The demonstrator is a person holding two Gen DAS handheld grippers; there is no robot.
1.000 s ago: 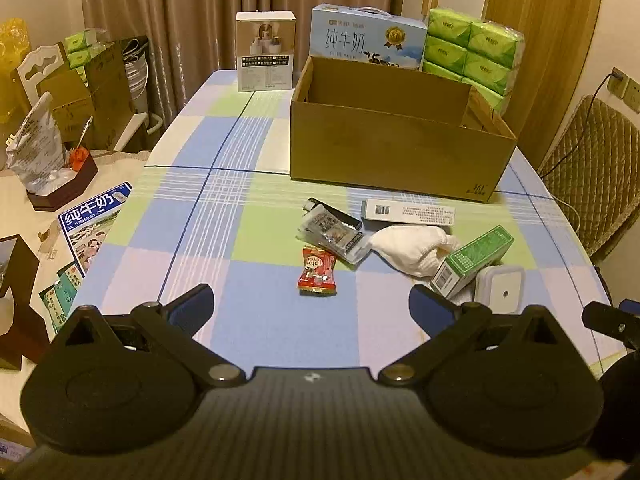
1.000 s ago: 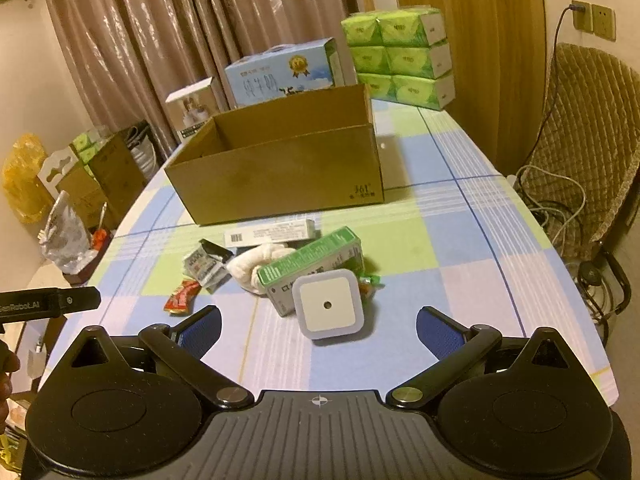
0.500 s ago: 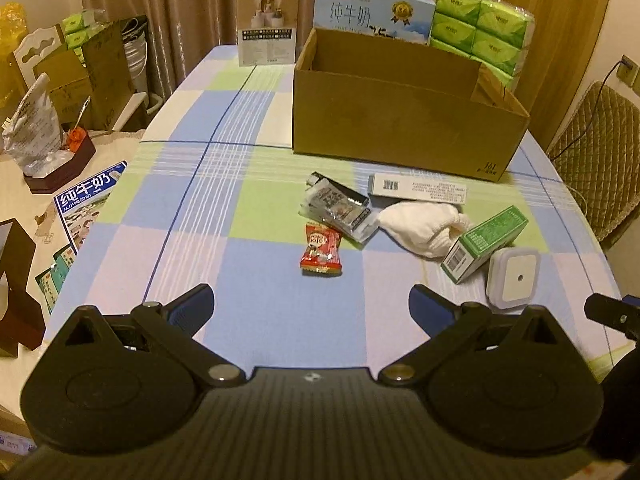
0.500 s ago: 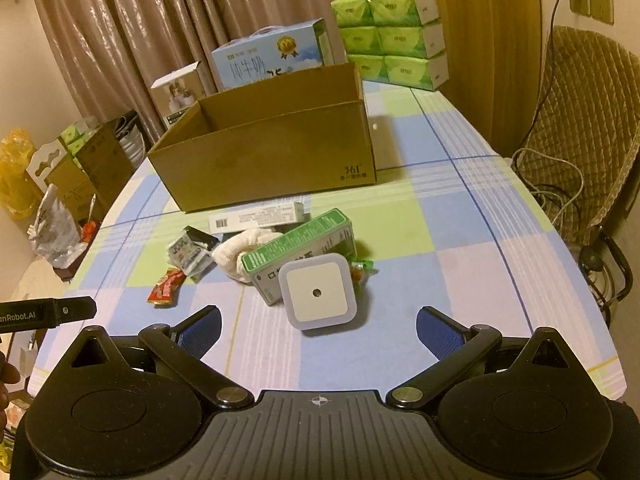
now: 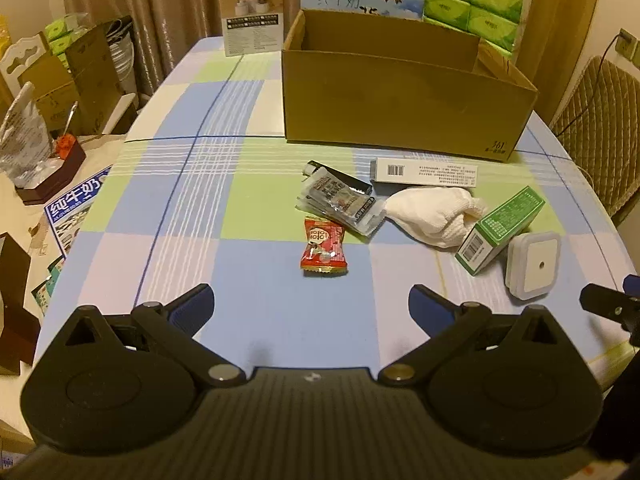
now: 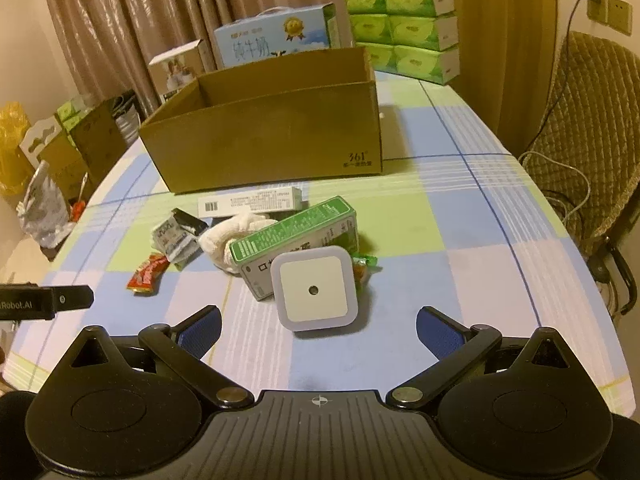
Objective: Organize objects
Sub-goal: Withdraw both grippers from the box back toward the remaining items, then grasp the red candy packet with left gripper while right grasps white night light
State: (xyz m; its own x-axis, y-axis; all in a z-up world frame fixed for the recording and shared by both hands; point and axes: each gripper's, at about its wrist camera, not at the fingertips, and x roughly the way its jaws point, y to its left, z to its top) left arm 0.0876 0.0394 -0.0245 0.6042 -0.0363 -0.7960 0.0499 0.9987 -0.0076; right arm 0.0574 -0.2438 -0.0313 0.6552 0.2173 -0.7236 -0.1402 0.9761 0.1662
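Two claws, left point(image 5: 310, 306) and right point(image 6: 318, 326), gape empty; one cardboard box point(image 5: 404, 104), one night light point(image 6: 314, 288).

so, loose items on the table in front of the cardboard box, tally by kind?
Cartons: 2, long white barcode carton, green-topped carton
Wrapped packets: 3, red, silver-black, green-orange
White cloth: 1
Square white night light: 1
Total: 7

A lived-in home dining room: a counter under a checked cloth point(image 5: 168, 216), tissue packs point(image 6: 404, 28) stacked at upper right, brown curtains point(image 6: 120, 24) behind, a quilted chair point(image 6: 592, 136) at right, cartons point(image 5: 80, 76) at left.
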